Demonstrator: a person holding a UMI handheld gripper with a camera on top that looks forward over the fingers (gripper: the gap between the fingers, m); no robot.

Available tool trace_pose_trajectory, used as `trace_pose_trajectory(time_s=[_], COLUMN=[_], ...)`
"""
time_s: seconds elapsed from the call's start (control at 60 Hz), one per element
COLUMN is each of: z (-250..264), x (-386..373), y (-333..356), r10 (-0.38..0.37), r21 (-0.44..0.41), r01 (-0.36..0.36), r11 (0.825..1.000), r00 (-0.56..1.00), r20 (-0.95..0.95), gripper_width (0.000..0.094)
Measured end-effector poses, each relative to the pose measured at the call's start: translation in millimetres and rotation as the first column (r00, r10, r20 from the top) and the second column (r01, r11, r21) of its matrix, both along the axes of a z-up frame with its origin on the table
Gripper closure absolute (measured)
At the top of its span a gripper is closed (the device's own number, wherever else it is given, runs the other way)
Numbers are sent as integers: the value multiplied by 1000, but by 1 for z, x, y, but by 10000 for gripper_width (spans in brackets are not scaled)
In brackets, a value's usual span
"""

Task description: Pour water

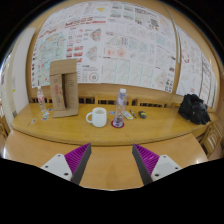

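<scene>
Beyond the fingers, filling the far side: wall (110,45) papered with printed sheets, then wooden table (110,135) stretching wide, with chair backs (150,102) lining its far edge. Standing on the table well ahead of the fingers, largest first: cardboard box (63,87) to the left, black bag (194,108) far right, white mug (97,117) near the middle, bottle (121,104) just right of it and upright on a dark coaster (118,124). Hovering nearest, gripper (112,161) gaping wide, purple pads (74,160) well apart, holding nothing.
</scene>
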State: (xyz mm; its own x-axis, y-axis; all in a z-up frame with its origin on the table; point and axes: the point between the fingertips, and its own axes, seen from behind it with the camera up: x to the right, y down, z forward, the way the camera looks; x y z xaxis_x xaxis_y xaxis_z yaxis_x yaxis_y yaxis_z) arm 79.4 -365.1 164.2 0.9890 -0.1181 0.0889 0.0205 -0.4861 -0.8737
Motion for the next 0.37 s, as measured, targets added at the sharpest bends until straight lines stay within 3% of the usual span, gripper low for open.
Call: trace_pose_trajectory(time_s=[0.367], z=[32], x=[-19], y=[-61], r10=[-13], r21=[58], r01=[13], r11=[998], r00=[1000], r20=[-9], gripper_width=[86])
